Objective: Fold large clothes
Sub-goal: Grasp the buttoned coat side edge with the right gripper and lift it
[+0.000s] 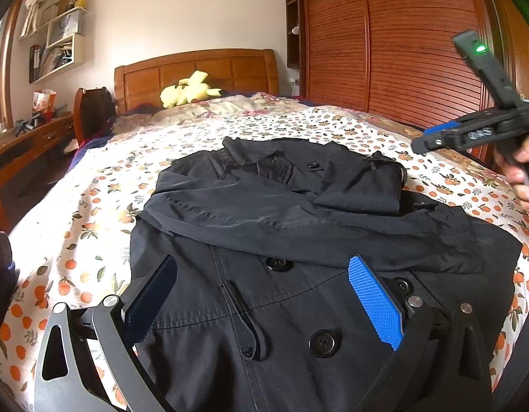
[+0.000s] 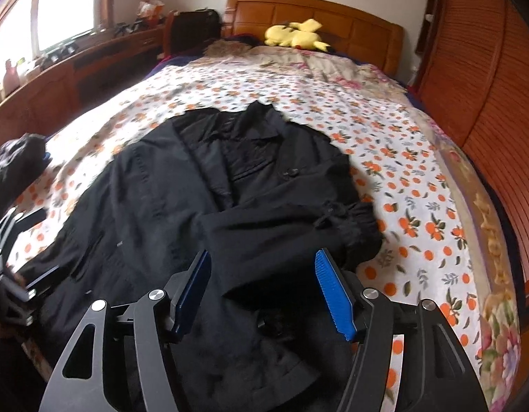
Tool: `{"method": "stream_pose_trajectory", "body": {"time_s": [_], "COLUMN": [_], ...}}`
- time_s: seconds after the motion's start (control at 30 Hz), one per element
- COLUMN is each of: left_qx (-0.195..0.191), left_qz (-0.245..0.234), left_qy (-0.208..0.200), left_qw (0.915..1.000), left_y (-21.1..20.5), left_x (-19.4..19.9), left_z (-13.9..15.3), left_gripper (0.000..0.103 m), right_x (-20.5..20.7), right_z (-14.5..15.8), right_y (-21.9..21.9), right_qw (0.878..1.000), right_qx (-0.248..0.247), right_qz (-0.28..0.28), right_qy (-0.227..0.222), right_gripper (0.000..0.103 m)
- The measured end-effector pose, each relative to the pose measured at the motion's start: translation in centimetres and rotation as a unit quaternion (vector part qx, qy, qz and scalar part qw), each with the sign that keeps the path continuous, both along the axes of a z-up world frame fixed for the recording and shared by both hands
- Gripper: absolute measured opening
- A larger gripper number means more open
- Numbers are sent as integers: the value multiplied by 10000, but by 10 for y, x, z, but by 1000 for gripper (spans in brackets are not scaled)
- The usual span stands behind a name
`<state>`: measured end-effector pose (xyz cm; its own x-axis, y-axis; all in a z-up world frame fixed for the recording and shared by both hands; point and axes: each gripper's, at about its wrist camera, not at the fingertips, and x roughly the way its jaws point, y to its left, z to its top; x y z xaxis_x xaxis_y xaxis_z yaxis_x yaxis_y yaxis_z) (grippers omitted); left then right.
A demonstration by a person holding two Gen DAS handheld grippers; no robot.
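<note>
Over by the window on the left runs a long wooden desk (image 2: pixel 58 68) cluttered with small things, and above it white wall shelves (image 1: pixel 58 41) stuffed with papers. Next comes the bed's floral bedspread with orange fruit print (image 1: pixel 92 206), and spread across its middle lies the large black button-front coat (image 1: pixel 264 226), collar toward the wooden headboard (image 1: pixel 195 72), where a yellow plush toy (image 1: pixel 187 92) rests by the pillows. One black sleeve (image 1: pixel 298 219) is folded across the coat's chest (its cuff ends up bunched near the coat's right edge).

The left claw (image 1: pixel 264 295) hangs low over the coat's buttoned front, its jaws spread wide with nothing gripped; the blue ribbed pad (image 1: pixel 376 304) stands clear of the cloth. The right claw (image 2: pixel 262 288) is further right, above the folded sleeve, jaws apart and empty, the fabric lying loose beneath them. A bare hand (image 1: pixel 520 175) grips its handle at the far right, in front of the slatted red-brown wardrobe doors (image 1: pixel 384 41).
</note>
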<state>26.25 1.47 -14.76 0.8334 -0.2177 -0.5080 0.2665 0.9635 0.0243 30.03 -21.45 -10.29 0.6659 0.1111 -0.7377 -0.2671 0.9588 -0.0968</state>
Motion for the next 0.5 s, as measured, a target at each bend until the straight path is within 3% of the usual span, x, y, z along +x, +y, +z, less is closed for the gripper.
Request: {"method": "stream_pose_trajectory", "body": {"time_s": [0.17, 0.43, 0.47, 0.5], "left_qx": [-18, 20, 19, 12], "left_qz": [-31, -34, -21, -11], "left_qy": [-45, -106, -91, -81], "left_qw": [10000, 9999, 10000, 10000], "left_y": [-2, 2, 3, 4], "left_x": [-6, -12, -12, -12], "left_z": [5, 9, 9, 9], "left_gripper": [101, 101, 101, 101], "right_x": [38, 79, 81, 82], "right_z": [-17, -63, -67, -69], "right_y": [-28, -59, -60, -62], "right_qw": [9984, 9912, 9903, 9895], "right_qx": [-36, 59, 63, 105], "right_qz": [-557, -1166, -1225, -1259], "right_qy": [84, 619, 657, 696], "right_gripper": [61, 60, 57, 48]}}
